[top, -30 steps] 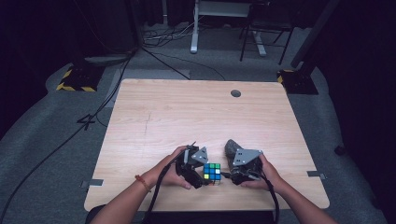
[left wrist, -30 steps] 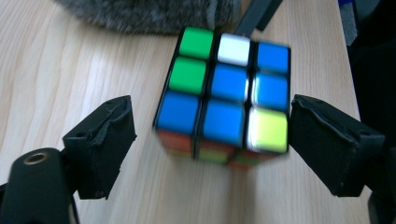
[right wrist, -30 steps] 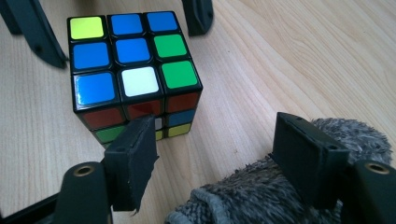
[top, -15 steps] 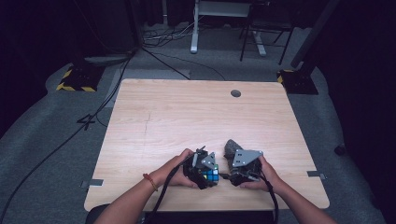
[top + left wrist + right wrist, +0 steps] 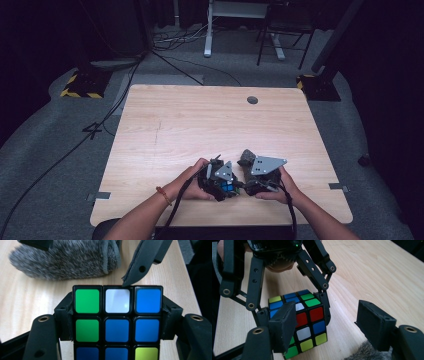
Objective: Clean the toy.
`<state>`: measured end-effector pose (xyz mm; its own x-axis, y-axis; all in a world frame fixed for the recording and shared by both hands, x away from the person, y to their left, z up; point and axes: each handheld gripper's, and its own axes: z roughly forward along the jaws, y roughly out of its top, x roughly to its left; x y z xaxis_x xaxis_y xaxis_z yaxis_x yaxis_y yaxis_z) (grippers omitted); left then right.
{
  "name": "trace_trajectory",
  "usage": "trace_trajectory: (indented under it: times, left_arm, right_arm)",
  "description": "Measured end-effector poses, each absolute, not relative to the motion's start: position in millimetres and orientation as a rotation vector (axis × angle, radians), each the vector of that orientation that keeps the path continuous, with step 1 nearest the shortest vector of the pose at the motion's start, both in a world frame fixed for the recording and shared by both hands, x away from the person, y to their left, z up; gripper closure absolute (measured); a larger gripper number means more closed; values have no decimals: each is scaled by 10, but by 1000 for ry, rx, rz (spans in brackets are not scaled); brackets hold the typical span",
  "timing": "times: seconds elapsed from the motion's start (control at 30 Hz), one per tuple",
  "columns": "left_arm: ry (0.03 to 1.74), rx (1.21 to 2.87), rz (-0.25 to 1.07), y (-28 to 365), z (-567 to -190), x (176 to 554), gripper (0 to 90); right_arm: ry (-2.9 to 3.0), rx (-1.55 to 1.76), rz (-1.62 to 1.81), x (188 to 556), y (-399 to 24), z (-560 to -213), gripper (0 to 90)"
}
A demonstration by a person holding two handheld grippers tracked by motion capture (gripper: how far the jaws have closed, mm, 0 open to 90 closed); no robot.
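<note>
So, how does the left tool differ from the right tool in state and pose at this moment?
The left tool has just closed and clamps the puzzle cube from both sides; the right tool stands open and holds nothing. In the right gripper view, the left tool reaches down over the cube, while the right tool faces it from the side, one pad in front of it. Both have black jaws.

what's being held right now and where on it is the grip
The left gripper holds the puzzle cube, its jaws clamped on two opposite side faces. The right gripper holds nothing; its jaws stand open beside the cube.
</note>
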<state>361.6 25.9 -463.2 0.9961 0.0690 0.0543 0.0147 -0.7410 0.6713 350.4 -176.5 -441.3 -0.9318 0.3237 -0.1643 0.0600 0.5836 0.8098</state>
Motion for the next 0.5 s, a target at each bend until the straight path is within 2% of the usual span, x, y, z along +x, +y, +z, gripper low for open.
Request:
trace_trajectory:
  times: [0.3, 0.5]
  left_arm:
    - [66, 2329, 128, 279, -4604, 3619, 332]
    - [85, 2337, 81, 283, -4692, 3596, 331]
  right_arm:
    - [2514, 330, 1246, 3530, -1834, -4379, 338]
    - [2506, 357, 1288, 3548, -1778, -4398, 338]
